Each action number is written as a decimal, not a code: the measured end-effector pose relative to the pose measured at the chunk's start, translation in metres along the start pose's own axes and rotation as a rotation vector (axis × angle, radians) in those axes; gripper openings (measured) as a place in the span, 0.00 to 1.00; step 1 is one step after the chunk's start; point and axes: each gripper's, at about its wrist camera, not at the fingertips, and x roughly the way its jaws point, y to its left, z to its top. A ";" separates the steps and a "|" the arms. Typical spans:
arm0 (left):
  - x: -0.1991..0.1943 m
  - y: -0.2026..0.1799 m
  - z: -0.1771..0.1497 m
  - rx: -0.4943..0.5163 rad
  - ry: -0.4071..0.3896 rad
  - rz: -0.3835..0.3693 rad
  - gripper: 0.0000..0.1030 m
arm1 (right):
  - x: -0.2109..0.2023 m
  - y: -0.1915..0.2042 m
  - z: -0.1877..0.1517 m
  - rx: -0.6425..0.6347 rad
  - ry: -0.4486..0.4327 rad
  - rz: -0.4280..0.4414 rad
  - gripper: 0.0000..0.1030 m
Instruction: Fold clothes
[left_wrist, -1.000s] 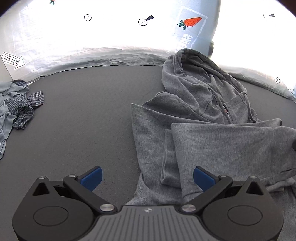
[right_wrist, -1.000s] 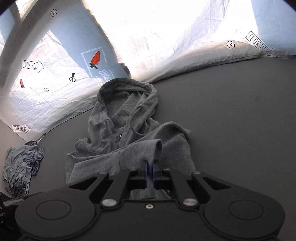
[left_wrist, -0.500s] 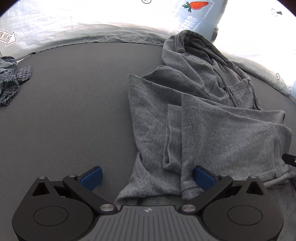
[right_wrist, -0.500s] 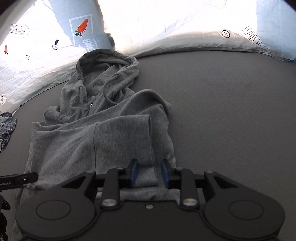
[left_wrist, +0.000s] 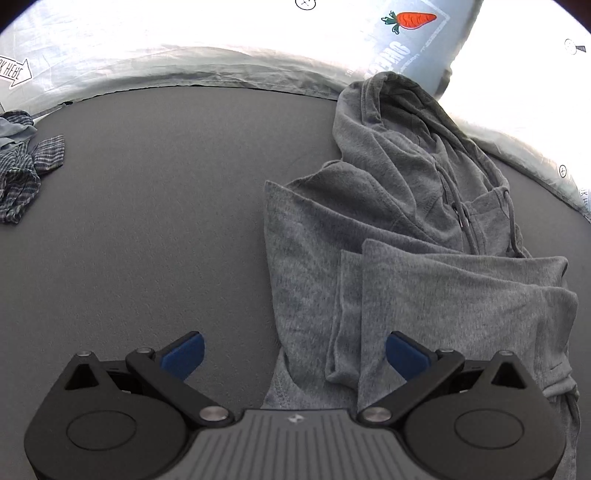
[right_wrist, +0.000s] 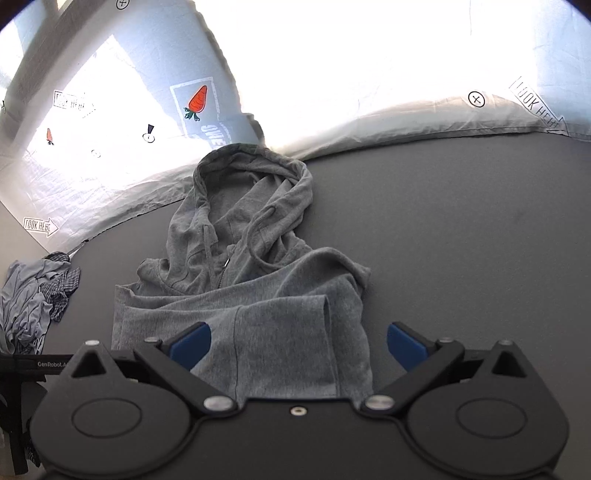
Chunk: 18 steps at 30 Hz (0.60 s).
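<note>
Grey hoodie (right_wrist: 258, 295) lies lengthwise, hood toward far sheet (right_wrist: 406, 122).

Broad bare dark worktop (left_wrist: 147, 229) lies open left of the grey hoodie (left_wrist: 406, 266) and again on its right side, passage blocked only by a crumpled clothes pile (right_wrist: 33, 295) at the far-left edge and the white printed sheet (right_wrist: 369, 92) behind.
</note>
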 end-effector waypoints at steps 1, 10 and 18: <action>0.001 0.001 0.010 -0.007 -0.013 0.010 1.00 | 0.004 0.000 0.008 -0.011 -0.011 -0.025 1.00; 0.048 -0.028 0.109 0.026 -0.117 0.026 1.00 | 0.090 0.008 0.085 -0.166 -0.050 -0.131 1.00; 0.117 -0.073 0.181 0.163 -0.200 0.053 1.00 | 0.193 0.025 0.137 -0.333 -0.051 -0.253 1.00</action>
